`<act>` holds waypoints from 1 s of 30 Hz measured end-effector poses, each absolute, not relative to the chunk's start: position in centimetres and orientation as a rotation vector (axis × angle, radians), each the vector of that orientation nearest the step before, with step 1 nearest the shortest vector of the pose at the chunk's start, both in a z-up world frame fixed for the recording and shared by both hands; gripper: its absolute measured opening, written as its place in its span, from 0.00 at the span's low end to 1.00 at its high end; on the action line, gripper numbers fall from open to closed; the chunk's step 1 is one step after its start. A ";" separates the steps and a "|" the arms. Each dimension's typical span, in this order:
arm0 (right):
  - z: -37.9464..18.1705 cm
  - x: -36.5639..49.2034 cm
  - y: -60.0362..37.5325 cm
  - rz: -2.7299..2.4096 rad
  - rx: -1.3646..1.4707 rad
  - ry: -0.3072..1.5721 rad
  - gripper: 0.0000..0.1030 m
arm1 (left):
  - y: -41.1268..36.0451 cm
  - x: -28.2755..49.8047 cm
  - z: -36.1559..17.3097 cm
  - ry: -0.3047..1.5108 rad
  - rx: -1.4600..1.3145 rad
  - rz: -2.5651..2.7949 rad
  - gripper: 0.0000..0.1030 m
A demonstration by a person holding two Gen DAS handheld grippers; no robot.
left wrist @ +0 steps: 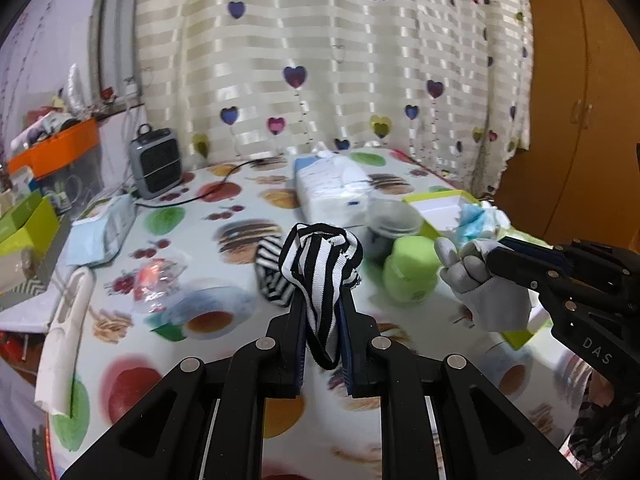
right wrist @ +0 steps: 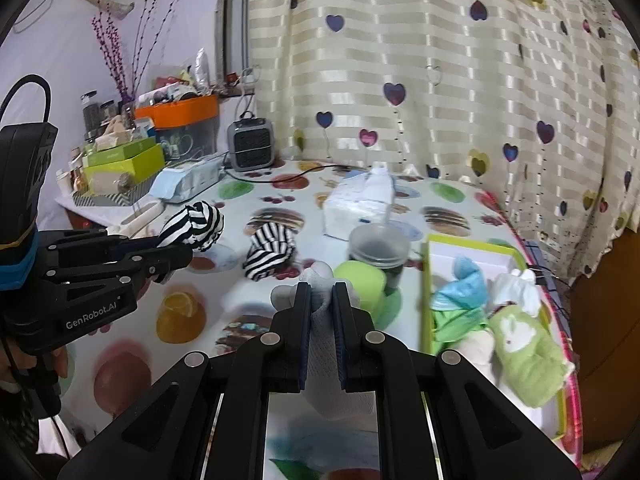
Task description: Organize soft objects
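Observation:
My left gripper (left wrist: 322,304) is shut on a black-and-white striped sock (left wrist: 320,272) and holds it above the table; it also shows in the right wrist view (right wrist: 196,224). A second striped sock (right wrist: 268,252) lies on the fruit-print tablecloth (right wrist: 188,320). My right gripper (right wrist: 321,292) is shut on a grey-white sock (right wrist: 324,332), which shows in the left wrist view (left wrist: 484,284) at the right. A green-rimmed white box (right wrist: 472,248) at the right holds blue, white and green soft items (right wrist: 524,344).
A green bottle (right wrist: 364,280) and a lidded dark jar (right wrist: 378,248) stand in the middle. A tissue pack (right wrist: 360,200), a small grey heater (right wrist: 252,144) with its black cord, and stacked boxes (right wrist: 128,160) sit at the back. A curtain hangs behind.

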State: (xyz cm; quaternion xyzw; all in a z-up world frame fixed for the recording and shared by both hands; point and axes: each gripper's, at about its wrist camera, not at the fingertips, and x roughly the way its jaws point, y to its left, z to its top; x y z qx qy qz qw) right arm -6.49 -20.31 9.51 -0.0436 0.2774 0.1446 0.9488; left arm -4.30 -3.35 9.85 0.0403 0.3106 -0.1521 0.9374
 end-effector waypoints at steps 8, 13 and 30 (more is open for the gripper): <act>10.5 -6.9 -23.3 0.223 -0.071 0.543 0.11 | -6.3 -3.9 10.9 0.615 0.094 -0.382 0.13; 10.8 -7.1 -25.3 0.181 -0.058 0.537 0.11 | -8.7 -3.4 11.0 0.620 0.104 -0.428 0.13; 11.4 -5.4 -32.9 0.031 -0.023 0.547 0.11 | -15.6 0.8 10.4 0.683 0.106 -0.561 0.13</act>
